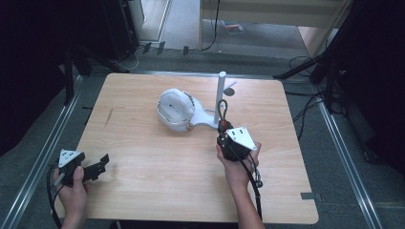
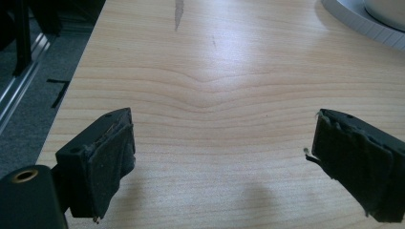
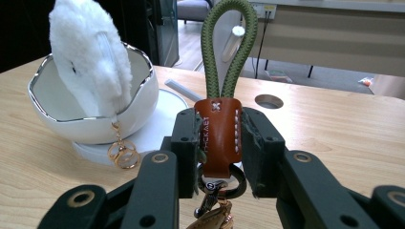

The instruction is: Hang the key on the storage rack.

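Scene: A person's two hands work hand-held grippers over a pale wooden table [image 1: 157,181], seen from above.
Right gripper [image 1: 224,130]: right of centre in the high view, its jaws clamped on the brown leather tab of a key fob with an olive-green cord loop [image 3: 220,125]; the loop stands upright above the jaws, with metal rings and a clasp hanging below.
Left gripper [image 1: 98,168]: lower left of the frame, jaws spread wide with nothing between them, bare wood beneath.
Target, by the look of it: a slim white upright post [image 1: 221,93] on a flat white base, just beyond the fob.
Nearby: a white scalloped ceramic bowl with a silver rim [image 1: 168,119], on that base left of the post, holding a fluffy white pom-pom charm [image 3: 90,67] whose gold clasp hangs over the rim.
Progress: fob picked up and carried close; the loop is not yet over the post. The fluffy charm waits in the bowl.
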The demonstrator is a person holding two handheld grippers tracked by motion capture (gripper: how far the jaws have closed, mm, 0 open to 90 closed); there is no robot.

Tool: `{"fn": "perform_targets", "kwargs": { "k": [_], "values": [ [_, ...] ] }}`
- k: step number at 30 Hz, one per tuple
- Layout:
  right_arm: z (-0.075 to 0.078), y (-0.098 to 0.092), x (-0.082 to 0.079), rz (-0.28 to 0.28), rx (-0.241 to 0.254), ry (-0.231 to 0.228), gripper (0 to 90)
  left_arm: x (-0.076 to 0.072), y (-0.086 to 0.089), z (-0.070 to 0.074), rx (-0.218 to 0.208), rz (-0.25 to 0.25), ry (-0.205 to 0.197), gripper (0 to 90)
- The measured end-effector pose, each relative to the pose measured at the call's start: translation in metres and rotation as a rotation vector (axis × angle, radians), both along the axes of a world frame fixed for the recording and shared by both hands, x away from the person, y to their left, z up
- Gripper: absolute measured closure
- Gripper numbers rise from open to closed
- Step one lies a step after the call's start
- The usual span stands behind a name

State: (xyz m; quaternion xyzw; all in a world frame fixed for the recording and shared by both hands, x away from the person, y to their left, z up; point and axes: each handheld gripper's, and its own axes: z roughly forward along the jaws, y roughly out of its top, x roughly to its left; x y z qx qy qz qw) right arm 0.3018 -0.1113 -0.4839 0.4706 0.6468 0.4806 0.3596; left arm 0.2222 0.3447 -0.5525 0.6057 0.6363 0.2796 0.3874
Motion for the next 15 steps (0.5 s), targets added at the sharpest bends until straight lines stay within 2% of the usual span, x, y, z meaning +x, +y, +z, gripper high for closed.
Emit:
{"fn": "perform_targets", "kwargs": {
  "k": [15],
  "values": [
    [-0.013,0.005,0.017,-0.001,-0.014,0.057,69.5,0.0,0.0,0.0,0.0,0.0,0.0,7.8]
  ]
}}
